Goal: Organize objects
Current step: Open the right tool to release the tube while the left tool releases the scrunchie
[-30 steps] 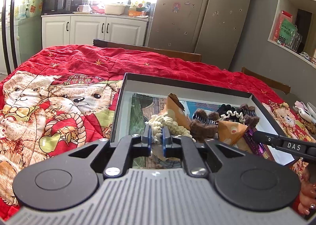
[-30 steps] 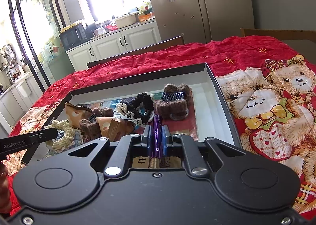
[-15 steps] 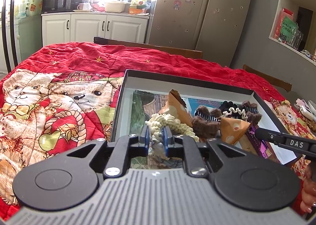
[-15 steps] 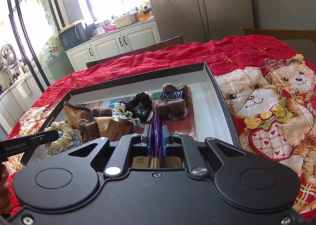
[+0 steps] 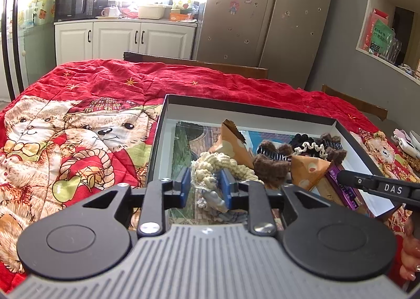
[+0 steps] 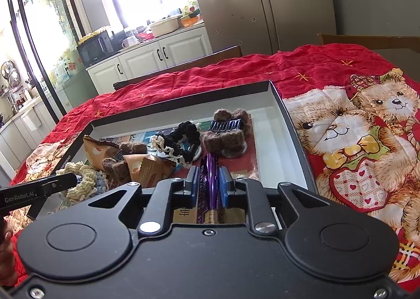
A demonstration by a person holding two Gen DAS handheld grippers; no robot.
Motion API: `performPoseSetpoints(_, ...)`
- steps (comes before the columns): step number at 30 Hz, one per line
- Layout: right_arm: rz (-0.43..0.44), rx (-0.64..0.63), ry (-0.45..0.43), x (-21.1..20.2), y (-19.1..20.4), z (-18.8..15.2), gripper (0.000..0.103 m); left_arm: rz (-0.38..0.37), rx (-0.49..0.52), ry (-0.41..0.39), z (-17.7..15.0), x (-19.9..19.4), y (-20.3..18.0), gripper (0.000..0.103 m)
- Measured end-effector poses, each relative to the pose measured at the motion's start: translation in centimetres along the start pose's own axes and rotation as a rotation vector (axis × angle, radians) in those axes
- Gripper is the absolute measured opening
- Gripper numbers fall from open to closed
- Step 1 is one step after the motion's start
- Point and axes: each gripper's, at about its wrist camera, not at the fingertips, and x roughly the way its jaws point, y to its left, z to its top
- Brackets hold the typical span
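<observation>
left gripper (image 5: 205,185) jaws just opening, apart around cream scrunchie (image 5: 223,165), right gripper (image 6: 207,185) jaws just easing narrowly off purple pen (image 6: 209,178), shallow box (image 5: 252,111) at 12 o'clock

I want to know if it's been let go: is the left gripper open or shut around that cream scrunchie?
Open. The left gripper has just been opening; its blue pads stand apart, the cream scrunchie loose between them in the box.
</observation>
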Motion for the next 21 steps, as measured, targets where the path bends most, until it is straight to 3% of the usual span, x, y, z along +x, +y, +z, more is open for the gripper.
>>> performPoseSetpoints(7, 0.001, 0.003, -0.009, -0.3, 0.0, 0.0, 0.018, -0.002, 0.007, -0.014, 0.1, -0.4, -0.3, 0.057)
performPoseSetpoints(16, 0.001, -0.018, -0.025, -0.8, 0.5, 0.0, 0.034, 0.0, 0.02, -0.033, 0.2, -0.9, -0.6, 0.066)
performPoseSetpoints(21, 0.0, -0.017, -0.033, -1.1, 0.6, 0.0, 0.037, 0.0, 0.026, -0.045, 0.3, -1.3, -0.7, 0.071)
